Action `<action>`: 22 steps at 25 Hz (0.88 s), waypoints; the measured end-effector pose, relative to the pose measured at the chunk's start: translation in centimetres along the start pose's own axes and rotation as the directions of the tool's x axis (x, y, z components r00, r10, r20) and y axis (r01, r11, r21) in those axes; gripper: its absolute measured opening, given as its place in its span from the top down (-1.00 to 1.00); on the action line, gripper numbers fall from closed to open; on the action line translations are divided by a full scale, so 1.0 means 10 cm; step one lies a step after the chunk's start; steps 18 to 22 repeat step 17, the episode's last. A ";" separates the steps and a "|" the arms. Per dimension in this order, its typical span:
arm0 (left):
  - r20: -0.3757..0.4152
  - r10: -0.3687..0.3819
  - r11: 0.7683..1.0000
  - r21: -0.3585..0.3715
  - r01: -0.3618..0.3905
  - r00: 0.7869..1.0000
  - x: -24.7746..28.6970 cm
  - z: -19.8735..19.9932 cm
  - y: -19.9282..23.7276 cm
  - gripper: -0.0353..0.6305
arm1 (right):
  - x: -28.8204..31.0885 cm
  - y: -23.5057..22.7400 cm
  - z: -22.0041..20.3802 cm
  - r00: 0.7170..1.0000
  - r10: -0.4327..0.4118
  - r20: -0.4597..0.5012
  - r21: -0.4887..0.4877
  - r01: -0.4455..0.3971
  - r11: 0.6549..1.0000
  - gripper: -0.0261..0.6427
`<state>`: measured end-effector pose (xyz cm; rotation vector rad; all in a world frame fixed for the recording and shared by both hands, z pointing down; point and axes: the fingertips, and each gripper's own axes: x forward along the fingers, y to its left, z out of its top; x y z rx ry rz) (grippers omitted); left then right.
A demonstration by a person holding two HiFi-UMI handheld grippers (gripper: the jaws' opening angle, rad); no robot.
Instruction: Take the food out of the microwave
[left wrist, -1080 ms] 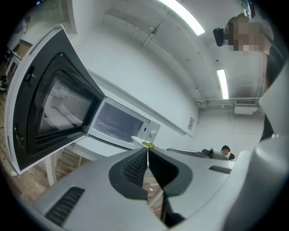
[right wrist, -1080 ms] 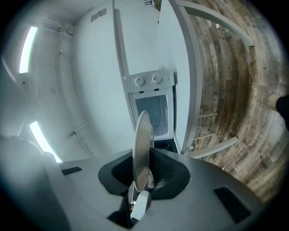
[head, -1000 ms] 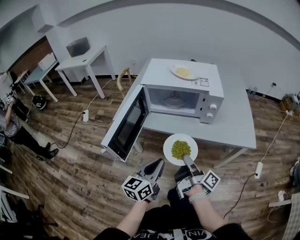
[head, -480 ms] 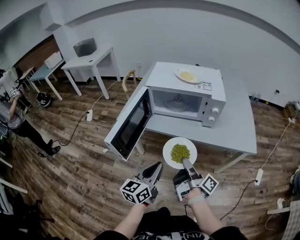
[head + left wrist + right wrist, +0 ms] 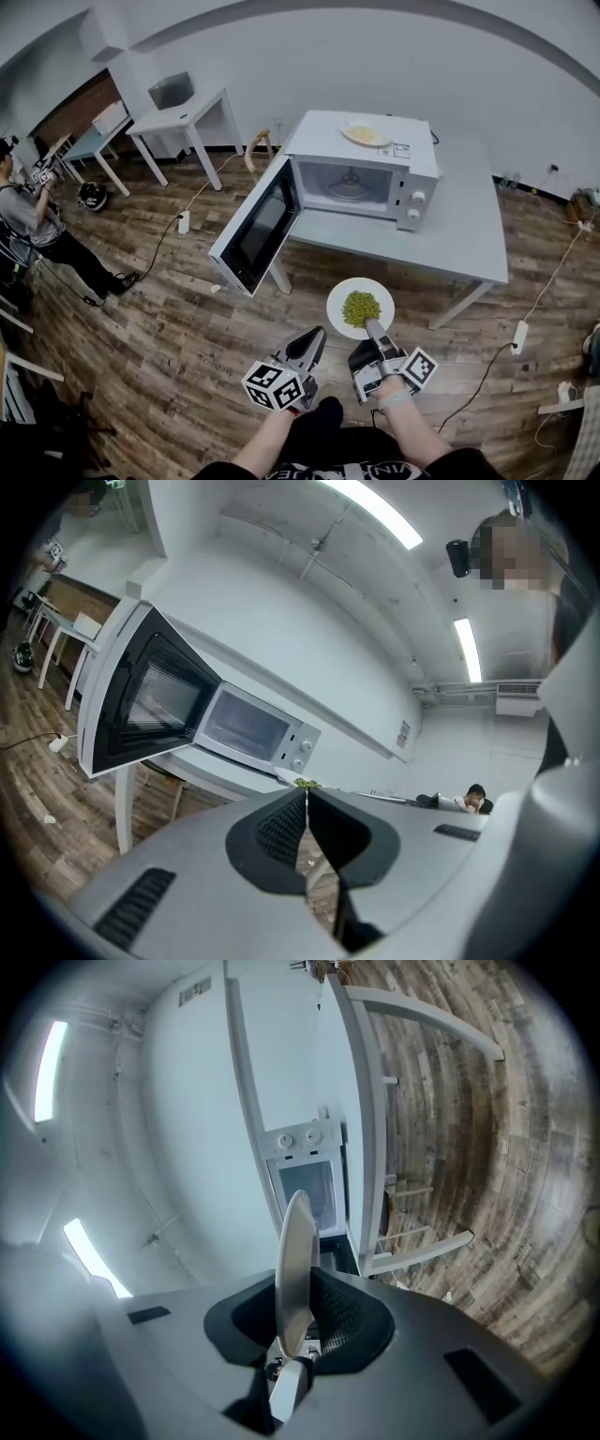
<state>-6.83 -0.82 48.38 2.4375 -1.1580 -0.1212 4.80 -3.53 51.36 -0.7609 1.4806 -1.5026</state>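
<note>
Microwave (image 5: 323,141) at the counter's (image 5: 469,239) left end, door (image 5: 255,234) swung open. Left hand-held gripper (image 5: 316,331) closed, empty. Right hand-held gripper (image 5: 371,324) clamps the plate of green food (image 5: 360,306) off the counter's near edge, above the floor (image 5: 169,319).

Lighting: bright, even, from ceiling strip lights (image 5: 370,513); shadows soft. Optics: strong fisheye bending at edges; black vignetted corners in both gripper views; detail sharp
</note>
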 end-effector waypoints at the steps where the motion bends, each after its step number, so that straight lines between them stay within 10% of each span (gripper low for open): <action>1: 0.002 0.001 1.000 0.000 -0.001 1.000 -0.04 -0.02 -0.06 0.85 | -0.06 0.01 -0.01 1.000 -0.001 -0.001 0.000 0.001 1.000 0.71; 22: 0.023 0.015 1.000 -0.010 -0.015 1.000 -0.51 -0.27 -0.68 0.85 | -0.83 0.24 -0.19 1.000 0.012 -0.018 0.006 -0.012 1.000 0.71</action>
